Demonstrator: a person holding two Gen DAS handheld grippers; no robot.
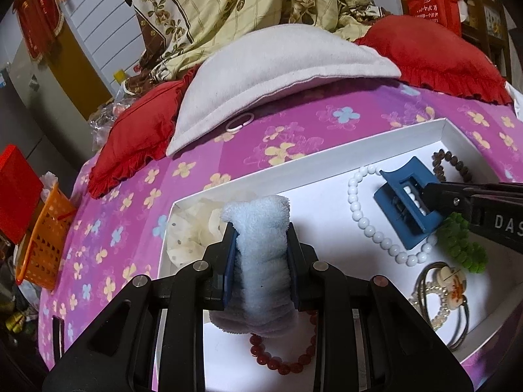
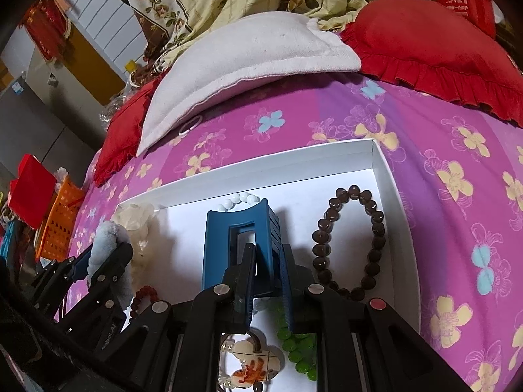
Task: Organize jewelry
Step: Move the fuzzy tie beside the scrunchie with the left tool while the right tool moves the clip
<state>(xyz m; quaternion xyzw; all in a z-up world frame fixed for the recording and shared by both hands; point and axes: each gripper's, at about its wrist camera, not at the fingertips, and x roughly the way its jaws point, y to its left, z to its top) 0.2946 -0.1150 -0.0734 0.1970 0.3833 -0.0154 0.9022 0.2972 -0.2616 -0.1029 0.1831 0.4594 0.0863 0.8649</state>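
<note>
A white tray point(image 1: 343, 143) lies on the pink flowered bed cover. My left gripper point(image 1: 261, 235) is shut on a light blue fluffy scrunchie point(image 1: 261, 261) over the tray's left part; it also shows in the right wrist view point(image 2: 104, 245). My right gripper point(image 2: 268, 254) is shut on a blue hair claw clip point(image 2: 228, 241), also seen in the left wrist view point(image 1: 405, 202), held above a white bead bracelet point(image 1: 359, 215). A brown bead bracelet point(image 2: 349, 241), green beads point(image 2: 297, 349), a red bead bracelet point(image 1: 281, 362) and a cream scrunchie point(image 1: 193, 225) lie in the tray.
A flower-charm bangle point(image 2: 251, 362) lies at the tray's near edge. A white pillow point(image 1: 278, 75) and red cushions point(image 1: 434, 52) lie behind the tray, with a small white ring point(image 1: 240, 121) on the cover. An orange basket point(image 1: 42, 241) stands left of the bed.
</note>
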